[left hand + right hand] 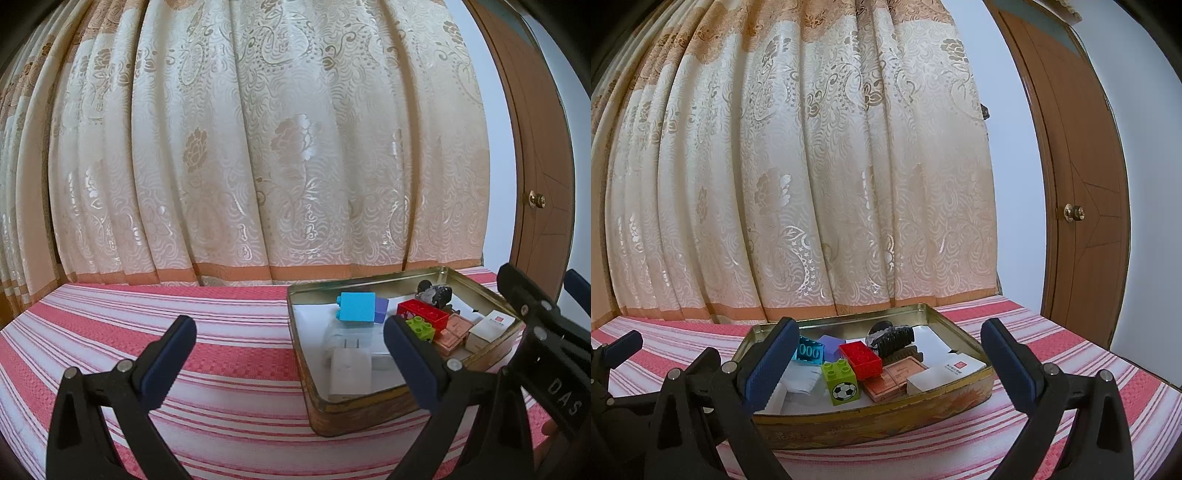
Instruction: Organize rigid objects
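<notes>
floral curtain (258, 147), wooden door (1082, 184), perhaps bedspread (184, 306)

Rectangular metal tin (960, 397): bare, dull-shiny inner walls; printed, worn outer wall. Inside the tin: glossy moulded plastic bricks, red (862, 357), lime green with football print (840, 380) and sky blue (356, 307); matt white card box (943, 373); matt pink card box (897, 376); black ridged plastic hair claw (894, 338). Under the tin: red-and-white striped woven cloth (166, 314), coarse. Behind the tin: cream curtain (258, 147), satin-sheened floral pattern. Right of the tin: brown wooden door (1082, 184), smooth, with a polished metal knob (1074, 213).
</notes>
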A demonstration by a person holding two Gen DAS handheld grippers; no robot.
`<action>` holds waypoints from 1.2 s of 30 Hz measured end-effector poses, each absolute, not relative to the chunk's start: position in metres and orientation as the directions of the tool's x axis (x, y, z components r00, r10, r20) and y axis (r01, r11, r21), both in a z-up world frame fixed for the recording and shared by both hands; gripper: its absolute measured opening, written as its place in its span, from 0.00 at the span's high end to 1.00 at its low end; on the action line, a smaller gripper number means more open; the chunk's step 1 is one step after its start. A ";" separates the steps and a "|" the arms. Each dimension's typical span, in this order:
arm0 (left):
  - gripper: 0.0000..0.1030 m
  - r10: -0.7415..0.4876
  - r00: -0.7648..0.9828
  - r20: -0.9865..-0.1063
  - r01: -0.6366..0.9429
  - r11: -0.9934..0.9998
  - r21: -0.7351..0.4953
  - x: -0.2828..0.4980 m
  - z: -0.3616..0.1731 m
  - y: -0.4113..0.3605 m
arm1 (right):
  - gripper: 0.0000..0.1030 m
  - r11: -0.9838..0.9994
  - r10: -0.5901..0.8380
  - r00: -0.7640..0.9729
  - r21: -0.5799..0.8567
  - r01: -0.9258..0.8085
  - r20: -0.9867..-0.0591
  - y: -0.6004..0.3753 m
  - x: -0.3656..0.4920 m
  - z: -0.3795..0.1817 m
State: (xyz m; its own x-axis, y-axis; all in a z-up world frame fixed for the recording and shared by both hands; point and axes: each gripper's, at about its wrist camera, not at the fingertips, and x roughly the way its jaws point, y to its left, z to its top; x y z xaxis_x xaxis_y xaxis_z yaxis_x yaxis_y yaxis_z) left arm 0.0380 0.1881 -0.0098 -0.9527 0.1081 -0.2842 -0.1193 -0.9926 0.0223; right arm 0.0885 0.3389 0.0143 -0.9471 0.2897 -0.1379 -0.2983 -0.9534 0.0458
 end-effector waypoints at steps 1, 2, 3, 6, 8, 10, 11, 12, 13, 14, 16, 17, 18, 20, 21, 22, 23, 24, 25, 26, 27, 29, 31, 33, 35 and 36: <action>0.00 0.106 -0.953 -0.284 -0.118 -0.993 0.023 0.038 -0.010 0.188 | 0.03 -0.952 0.293 -0.946 0.046 -0.302 -0.138 0.339 0.088 0.014; 0.00 0.105 -0.953 -0.284 -0.116 -0.993 0.023 0.038 -0.010 0.188 | 0.03 -0.951 0.296 -0.945 0.046 -0.305 -0.139 0.339 0.088 0.015; 0.00 0.102 -0.954 -0.283 -0.114 -0.993 0.023 0.038 -0.009 0.188 | 0.03 -0.950 0.299 -0.944 0.046 -0.308 -0.138 0.339 0.088 0.015; 0.00 0.097 -0.955 -0.281 -0.109 -0.994 0.025 0.039 -0.009 0.189 | 0.03 -0.948 0.307 -0.943 0.050 -0.315 -0.129 0.339 0.091 0.015; 0.00 0.098 -0.955 -0.279 -0.109 -0.994 0.026 0.039 -0.009 0.188 | 0.03 -0.947 0.309 -0.944 0.054 -0.317 -0.120 0.340 0.093 0.016; 0.00 0.098 -0.956 -0.278 -0.110 -0.994 0.028 0.040 -0.009 0.188 | 0.03 -0.947 0.308 -0.945 0.056 -0.316 -0.113 0.340 0.094 0.016; 0.00 0.097 -0.956 -0.277 -0.109 -0.994 0.029 0.039 -0.009 0.188 | 0.03 -0.947 0.308 -0.945 0.057 -0.316 -0.109 0.339 0.095 0.017; 0.00 0.096 -0.956 -0.277 -0.109 -0.994 0.030 0.039 -0.009 0.188 | 0.02 -0.947 0.309 -0.945 0.057 -0.316 -0.106 0.339 0.096 0.017; 0.00 0.095 -0.956 -0.278 -0.108 -0.994 0.031 0.039 -0.010 0.188 | 0.03 -0.946 0.311 -0.945 0.058 -0.318 -0.103 0.339 0.097 0.017; 0.00 0.095 -0.956 -0.278 -0.108 -0.994 0.032 0.039 -0.010 0.188 | 0.02 -0.946 0.312 -0.945 0.061 -0.319 -0.101 0.339 0.097 0.017; 0.00 0.094 -0.956 -0.278 -0.108 -0.994 0.035 0.039 -0.010 0.188 | 0.02 -0.944 0.317 -0.943 0.067 -0.324 -0.100 0.341 0.098 0.017; 0.00 0.093 -0.956 -0.277 -0.108 -0.994 0.037 0.039 -0.010 0.188 | 0.02 -0.942 0.320 -0.942 0.072 -0.327 -0.100 0.342 0.098 0.017; 0.00 0.093 -0.956 -0.277 -0.108 -0.993 0.038 0.039 -0.010 0.188 | 0.02 -0.941 0.322 -0.941 0.074 -0.330 -0.099 0.342 0.099 0.017; 0.00 0.093 -0.956 -0.277 -0.108 -0.993 0.040 0.039 -0.010 0.187 | 0.02 -0.940 0.325 -0.941 0.079 -0.333 -0.099 0.343 0.100 0.017; 0.00 0.092 -0.956 -0.277 -0.107 -0.993 0.039 0.039 -0.010 0.187 | 0.02 -0.940 0.325 -0.941 0.080 -0.333 -0.099 0.343 0.100 0.017; 0.00 0.093 -0.956 -0.277 -0.108 -0.993 0.039 0.039 -0.010 0.187 | 0.02 -0.940 0.325 -0.941 0.080 -0.333 -0.098 0.343 0.100 0.017; 0.00 0.094 -0.956 -0.277 -0.109 -0.993 0.039 0.039 -0.010 0.187 | 0.02 -0.940 0.325 -0.941 0.079 -0.333 -0.096 0.343 0.100 0.017; 0.00 0.094 -0.956 -0.277 -0.109 -0.993 0.039 0.039 -0.010 0.187 | 0.02 -0.940 0.325 -0.941 0.079 -0.332 -0.095 0.342 0.100 0.017; 0.00 0.095 -0.956 -0.277 -0.110 -0.993 0.040 0.039 -0.010 0.187 | 0.02 -0.940 0.325 -0.941 0.078 -0.332 -0.093 0.342 0.100 0.017; 0.00 0.095 -0.956 -0.278 -0.111 -0.993 0.041 0.039 -0.009 0.187 | 0.02 -0.940 0.325 -0.941 0.077 -0.332 -0.092 0.341 0.100 0.017; 0.00 0.096 -0.956 -0.277 -0.111 -0.993 0.040 0.039 -0.009 0.187 | 0.02 -0.940 0.325 -0.941 0.076 -0.332 -0.092 0.341 0.100 0.017; 0.00 0.108 -0.953 -0.282 -0.124 -0.991 0.040 0.038 -0.010 0.187 | 0.02 -0.941 0.323 -0.942 0.075 -0.330 -0.094 0.341 0.100 0.016; 0.00 0.113 -0.953 -0.282 -0.130 -0.991 0.042 0.038 -0.010 0.187 | 0.02 -0.941 0.322 -0.942 0.074 -0.330 -0.097 0.341 0.100 0.016; 0.00 0.115 -0.953 -0.282 -0.132 -0.990 0.042 0.039 -0.010 0.187 | 0.02 -0.942 0.321 -0.942 0.074 -0.329 -0.099 0.342 0.099 0.016; 0.00 0.115 -0.952 -0.283 -0.131 -0.991 0.037 0.039 -0.010 0.185 | 0.02 -0.942 0.320 -0.942 0.073 -0.328 -0.103 0.342 0.098 0.016; 0.00 0.115 -0.952 -0.284 -0.131 -0.991 0.037 0.039 -0.010 0.185 | 0.02 -0.942 0.320 -0.942 0.073 -0.328 -0.104 0.342 0.098 0.017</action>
